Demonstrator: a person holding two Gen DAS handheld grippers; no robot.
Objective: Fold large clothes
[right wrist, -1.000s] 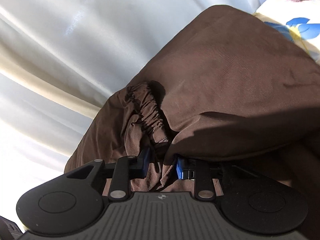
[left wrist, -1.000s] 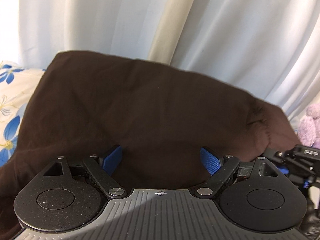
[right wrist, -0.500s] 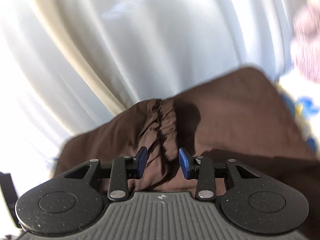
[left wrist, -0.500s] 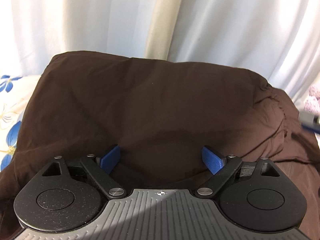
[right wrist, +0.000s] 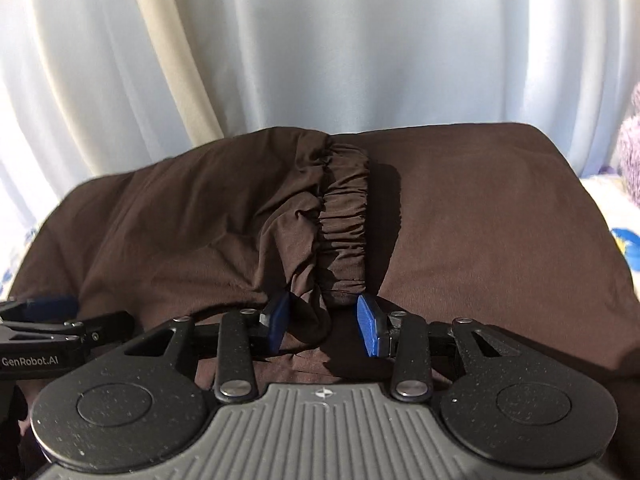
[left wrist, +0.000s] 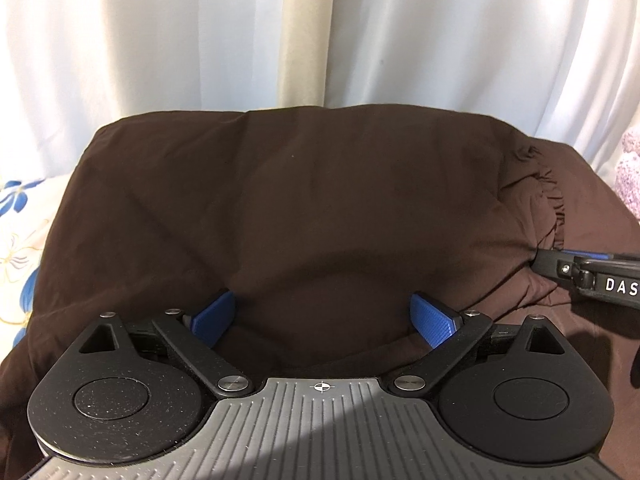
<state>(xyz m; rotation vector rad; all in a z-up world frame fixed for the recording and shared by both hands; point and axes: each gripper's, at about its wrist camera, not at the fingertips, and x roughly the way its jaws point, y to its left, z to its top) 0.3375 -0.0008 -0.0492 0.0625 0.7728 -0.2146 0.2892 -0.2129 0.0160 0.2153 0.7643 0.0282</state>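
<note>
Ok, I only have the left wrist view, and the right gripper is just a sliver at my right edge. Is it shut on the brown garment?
Observer: No. In the right wrist view the right gripper is open, its blue pads apart and nothing clamped.
Operator: What sits between them?
Observer: The near end of the gathered elastic band of the brown garment.
Operator: Which way does that band run?
Observer: Straight away from the gripper toward the white curtain, with bunched cloth on its left and a smooth panel on its right.
</note>
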